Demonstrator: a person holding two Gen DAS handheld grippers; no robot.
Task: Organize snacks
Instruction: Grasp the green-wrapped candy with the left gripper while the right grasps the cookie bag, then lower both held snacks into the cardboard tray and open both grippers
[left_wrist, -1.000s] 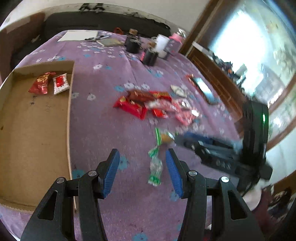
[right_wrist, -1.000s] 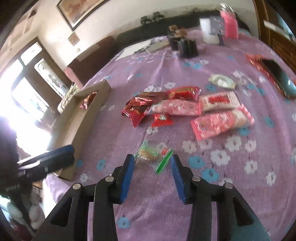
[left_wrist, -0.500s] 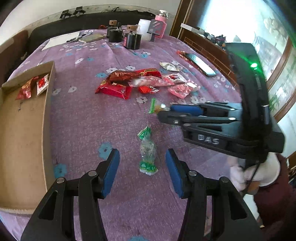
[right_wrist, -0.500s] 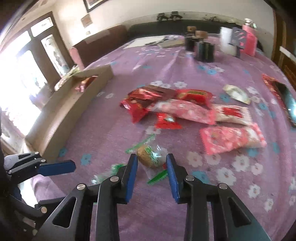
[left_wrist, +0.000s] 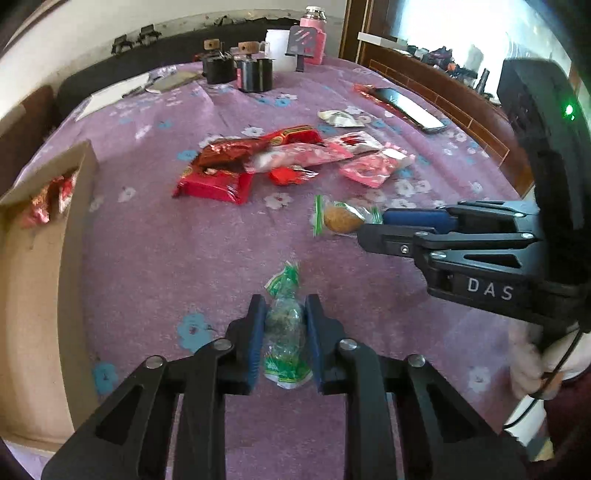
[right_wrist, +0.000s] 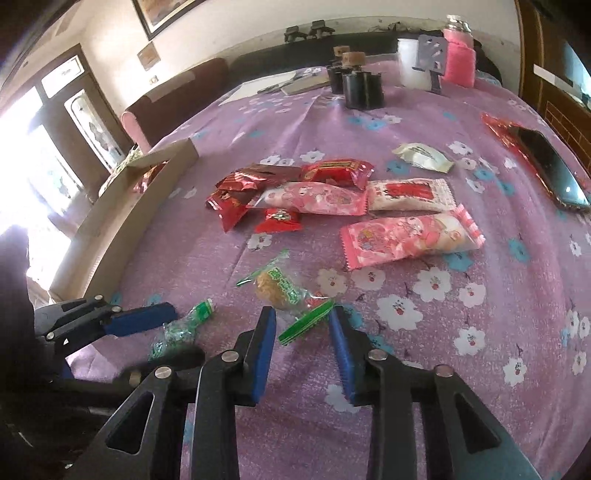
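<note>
The left tool (left_wrist: 284, 325) had just closed on a green candy (left_wrist: 284, 321) lying on the bench (left_wrist: 155, 251); its slick wrapper could slip out on lifting. The right tool (right_wrist: 303, 325) stood part open around a cookie packet's (right_wrist: 277, 286) tail, risking a weak pinch. The box (left_wrist: 33, 280) waited alongside.

Between the blue pads of the left hand-held gripper (left_wrist: 284, 328), the middle of the clear green-printed candy wrapper (left_wrist: 285, 332) is hidden. Left of it, the shallow brown cardboard box (left_wrist: 33, 295) runs off the edge, its red packets (left_wrist: 44, 197) half behind the wall. Print on the red and pink snack packets (right_wrist: 325, 199) ahead is too small to read.
</note>
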